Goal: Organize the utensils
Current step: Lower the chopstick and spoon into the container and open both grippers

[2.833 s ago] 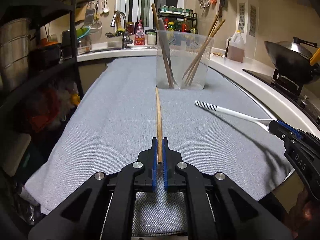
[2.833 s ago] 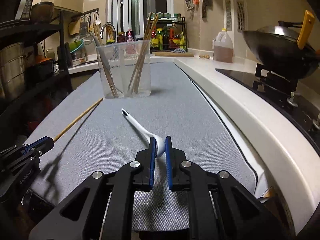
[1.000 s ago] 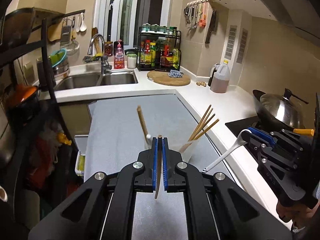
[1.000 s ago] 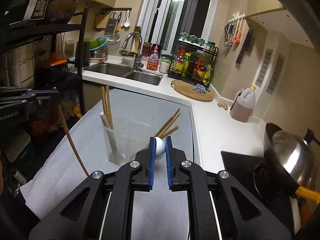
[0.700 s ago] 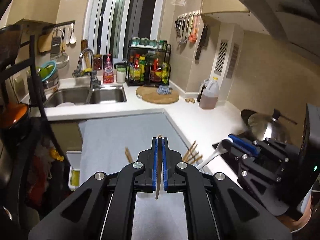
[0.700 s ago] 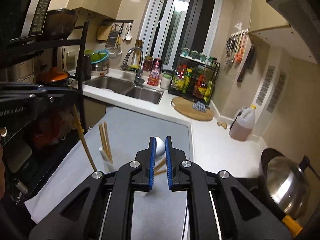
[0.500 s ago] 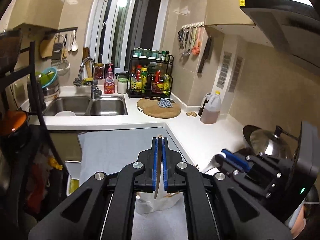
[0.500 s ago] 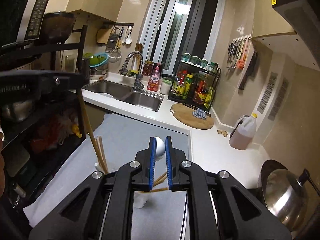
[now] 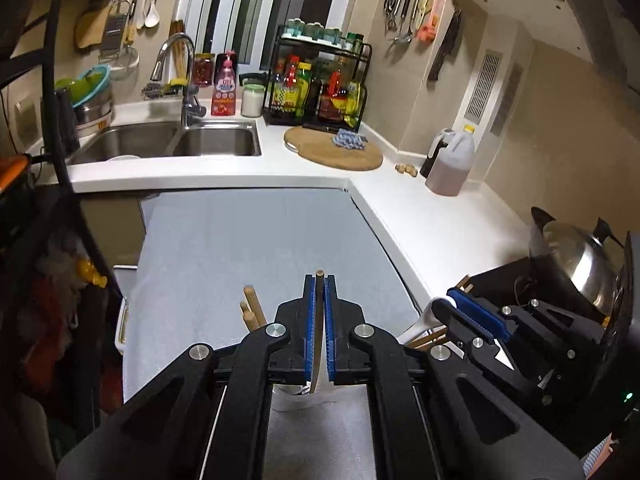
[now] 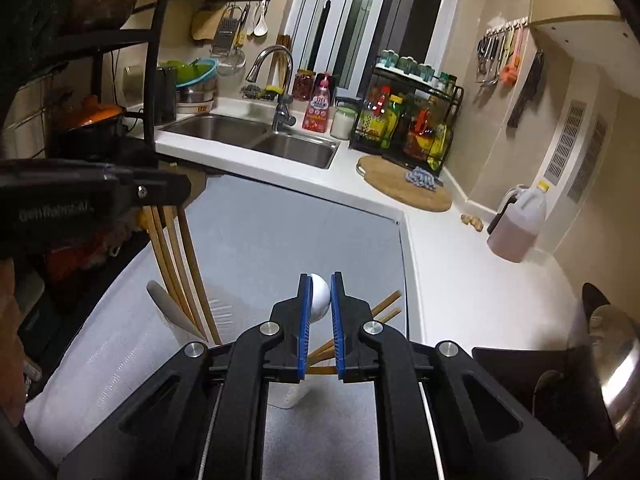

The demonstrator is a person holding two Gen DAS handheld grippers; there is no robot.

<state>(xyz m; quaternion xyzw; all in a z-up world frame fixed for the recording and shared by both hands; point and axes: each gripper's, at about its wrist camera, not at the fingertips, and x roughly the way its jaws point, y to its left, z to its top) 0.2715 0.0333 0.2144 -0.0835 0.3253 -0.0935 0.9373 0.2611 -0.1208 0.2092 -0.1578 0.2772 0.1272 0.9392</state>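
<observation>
My left gripper (image 9: 319, 280) is shut on a wooden chopstick (image 9: 318, 320) that points down toward the clear holder (image 9: 288, 390) below it. My right gripper (image 10: 319, 280) is shut on the bowl of a white spoon (image 10: 319, 296), held above the same holder (image 10: 290, 396). In the right wrist view the left gripper (image 10: 168, 192) holds its chopstick (image 10: 160, 248) beside two others (image 10: 192, 272) standing in the holder. More chopsticks (image 10: 384, 306) lean out on the right. The right gripper with the spoon (image 9: 416, 326) shows at right in the left wrist view.
A grey mat (image 9: 248, 248) covers the counter under the holder. A sink (image 9: 216, 142), a spice rack (image 9: 320, 92), a round board (image 9: 336, 154) and an oil jug (image 9: 450, 168) stand behind. A wok (image 9: 580, 260) sits at right; a dark shelf (image 10: 120, 60) at left.
Both grippers rose from the mat, tipped their utensils downward and came over the holder. In the last half second they lowered, bringing the chopstick and spoon close to the holder's mouth.
</observation>
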